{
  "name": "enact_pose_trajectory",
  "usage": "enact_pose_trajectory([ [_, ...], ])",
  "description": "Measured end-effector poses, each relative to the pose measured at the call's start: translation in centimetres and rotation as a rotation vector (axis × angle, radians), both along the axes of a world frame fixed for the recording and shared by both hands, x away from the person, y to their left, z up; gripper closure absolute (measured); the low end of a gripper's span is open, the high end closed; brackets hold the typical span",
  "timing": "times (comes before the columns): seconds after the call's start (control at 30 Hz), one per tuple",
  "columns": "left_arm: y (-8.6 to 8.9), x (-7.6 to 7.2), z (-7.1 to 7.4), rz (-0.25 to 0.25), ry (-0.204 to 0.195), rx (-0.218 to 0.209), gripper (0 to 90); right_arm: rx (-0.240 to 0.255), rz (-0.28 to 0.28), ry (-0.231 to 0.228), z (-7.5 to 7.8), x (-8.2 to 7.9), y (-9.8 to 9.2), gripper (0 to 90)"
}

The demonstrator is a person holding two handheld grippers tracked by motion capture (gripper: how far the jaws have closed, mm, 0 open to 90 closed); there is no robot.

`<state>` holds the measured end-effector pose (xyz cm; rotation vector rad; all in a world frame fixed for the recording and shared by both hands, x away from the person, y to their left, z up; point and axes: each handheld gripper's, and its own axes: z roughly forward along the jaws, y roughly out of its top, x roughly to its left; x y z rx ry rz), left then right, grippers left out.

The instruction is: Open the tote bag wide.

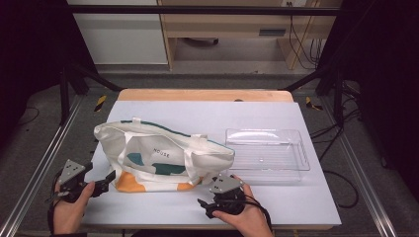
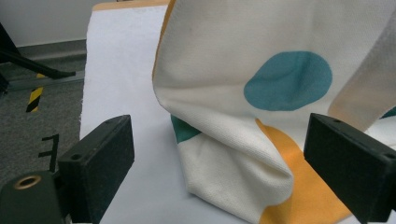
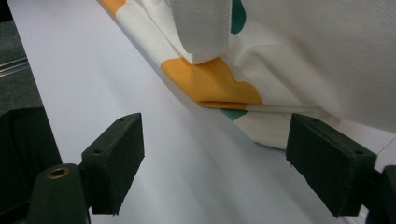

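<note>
The tote bag point(image 1: 158, 157) lay flat mid-table, left of the clear tray point(image 1: 267, 155). Left gripper point(image 1: 109, 178) and right gripper point(image 1: 206, 207) flanked its near edge, jaws apart, empty. It looked like an approach step; next, each needed to close on fabric.

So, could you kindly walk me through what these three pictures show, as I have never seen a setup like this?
Gladly. A person holds a two-jaw tool in each hand: the left gripper and the right gripper. The high view looks down from above the table; each of the other two comes from a camera riding on a gripper, looking along its black jaws. On the table lie a cream tote bag with teal and orange patches and a clear plastic tray beside it. Both grippers are open near the bag, holding nothing.
</note>
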<state>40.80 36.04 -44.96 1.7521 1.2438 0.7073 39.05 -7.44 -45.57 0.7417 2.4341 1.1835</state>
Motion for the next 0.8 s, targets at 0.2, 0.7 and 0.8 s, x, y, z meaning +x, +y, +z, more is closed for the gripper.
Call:
enact_pose_trajectory([
  [0.2, -0.4, -0.2, 1.3, -0.009, -0.062, 0.039, 7.4, 0.019, 0.000, -0.009, 0.3, -0.2, -0.4, 21.1],
  [0.7, -0.5, 0.5, 9.3, -0.104, -0.142, 0.029, 13.0, 0.087, 0.057, -0.088, 6.6, -1.1, -0.9, 47.9],
  [0.8, -0.8, 0.8, 11.1, -0.124, -0.166, 0.051, 13.1, 0.083, 0.055, -0.118, 8.8, -0.9, -0.5, 49.7],
])
